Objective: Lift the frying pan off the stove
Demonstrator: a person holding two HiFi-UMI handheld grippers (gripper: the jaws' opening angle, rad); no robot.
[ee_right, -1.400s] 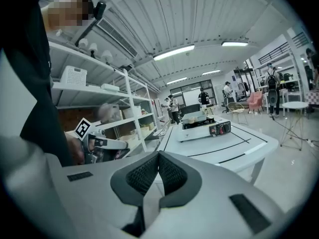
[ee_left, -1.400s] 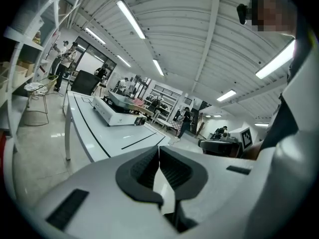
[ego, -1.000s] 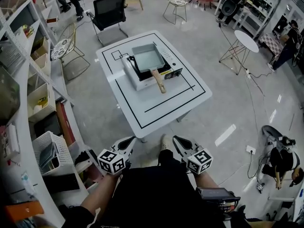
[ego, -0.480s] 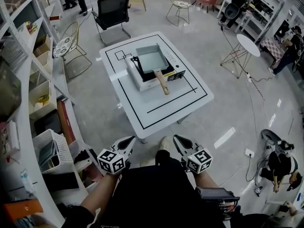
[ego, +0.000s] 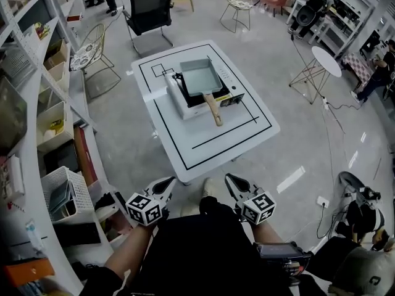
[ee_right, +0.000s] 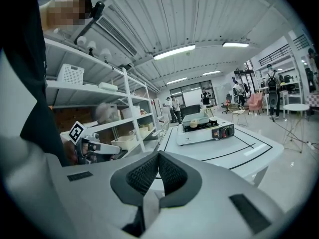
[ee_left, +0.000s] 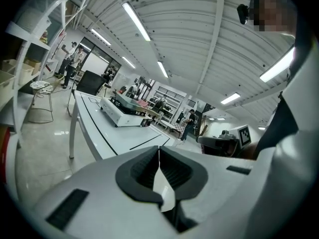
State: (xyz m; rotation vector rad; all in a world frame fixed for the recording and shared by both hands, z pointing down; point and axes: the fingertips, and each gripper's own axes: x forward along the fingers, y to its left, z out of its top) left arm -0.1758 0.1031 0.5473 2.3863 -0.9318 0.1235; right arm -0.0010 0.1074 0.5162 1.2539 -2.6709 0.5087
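Note:
A rectangular grey-green frying pan (ego: 200, 76) with a wooden handle (ego: 214, 109) rests on a white portable stove (ego: 180, 102) in the middle of a white table (ego: 216, 147). Both grippers hang low near my body, well short of the table. My left gripper (ego: 167, 183) is shut with nothing in it, and so is my right gripper (ego: 229, 180). In the left gripper view the jaws (ee_left: 159, 151) meet, with the stove (ee_left: 118, 116) far ahead. The right gripper view shows closed jaws (ee_right: 158, 156) and the pan (ee_right: 195, 119) on the stove (ee_right: 207, 132) ahead.
White shelving (ego: 37, 122) with bins and a basket (ego: 62, 196) runs along my left. A black office chair (ego: 147, 11) and a wire chair (ego: 92, 54) stand beyond the table. A small round side table (ego: 322, 60) is at the right. People stand in the far background.
The head view has drifted slightly, so the table and stove sit a little further right in the picture. Both grippers stay shut in the same spot.

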